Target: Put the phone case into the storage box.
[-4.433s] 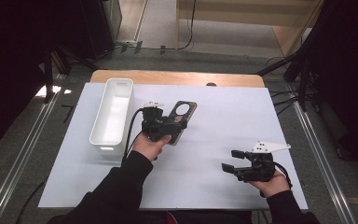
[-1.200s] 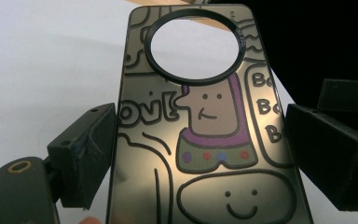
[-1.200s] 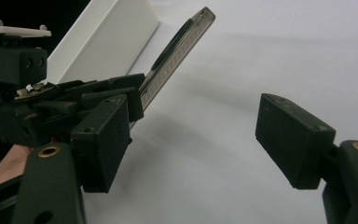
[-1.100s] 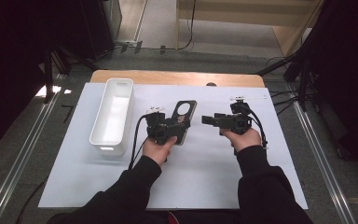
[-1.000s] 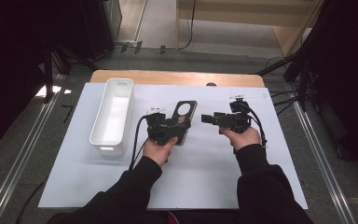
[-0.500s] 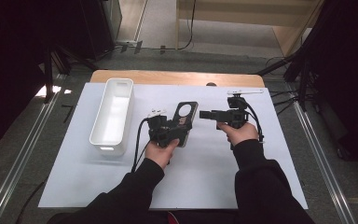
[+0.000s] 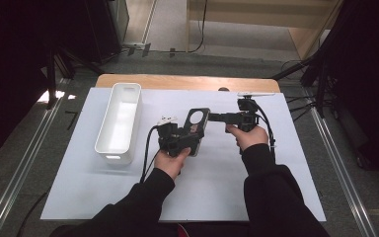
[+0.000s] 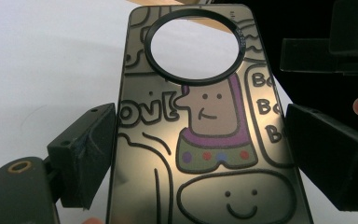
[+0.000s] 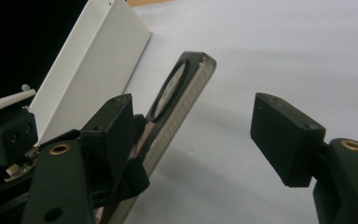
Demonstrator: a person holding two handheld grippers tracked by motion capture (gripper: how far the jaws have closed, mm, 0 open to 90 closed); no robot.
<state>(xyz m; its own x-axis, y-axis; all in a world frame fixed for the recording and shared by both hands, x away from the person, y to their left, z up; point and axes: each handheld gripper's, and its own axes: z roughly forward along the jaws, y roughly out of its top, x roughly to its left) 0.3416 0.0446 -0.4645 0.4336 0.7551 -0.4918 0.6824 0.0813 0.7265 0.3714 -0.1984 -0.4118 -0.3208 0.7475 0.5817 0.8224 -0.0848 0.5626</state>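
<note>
Table: a white sheet-covered tabletop [image 7: 227, 197] with a bare wooden strip along the far edge, seen from the high view, both sleeved forearms coming in from the bottom.
Bin: a long white plastic rectangular tray [image 7: 120, 122] is laid lengthwise on the left part of the sheet, well apart from the hands; its white side wall [image 9: 88, 70] can also be made out in the right gripper view.
Phone case: a dark glossy phone case with a round camera cutout and cartoon doodles [image 8: 205, 135] is held up off the sheet near the middle of the table [image 7: 195, 129], edge-on in the right gripper view [image 9: 182, 105].
Left gripper: the black left gripper [image 8: 205, 158] is closed in on the case, a jaw pressed against each long edge, so it's pinched pretty snugly [image 7: 177, 140].
Right gripper: the black right gripper [image 9: 196, 135] is held just right of the case's top end [image 7: 218, 117], jaws spread wide with nothing between them, apparently not touching the case.
</note>
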